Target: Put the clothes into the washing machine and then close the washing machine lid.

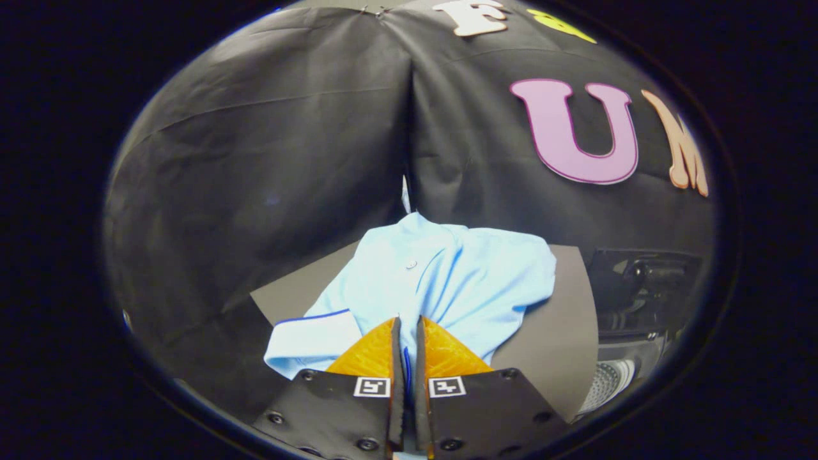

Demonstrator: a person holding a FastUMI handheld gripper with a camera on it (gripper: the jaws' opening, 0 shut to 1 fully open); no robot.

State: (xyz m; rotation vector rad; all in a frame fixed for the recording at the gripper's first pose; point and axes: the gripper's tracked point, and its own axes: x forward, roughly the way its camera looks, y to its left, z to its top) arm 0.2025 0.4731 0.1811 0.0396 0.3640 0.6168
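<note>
A light blue shirt [447, 281] with a dark blue sleeve trim lies crumpled on a grey table [549, 345]. My gripper [409, 332] is over the shirt's near part, its two fingers nearly together with a thin fold of blue cloth pinched in the narrow gap between them. One sleeve [307, 338] spreads out left of the fingers. To the right of the table stands the washing machine [632, 300], its dark lid raised and the perforated drum [607, 380] showing below.
Black cloth walls close in behind the table and on the left. The table's right edge runs close to the open washing machine. A bare strip of tabletop lies between the shirt and that edge.
</note>
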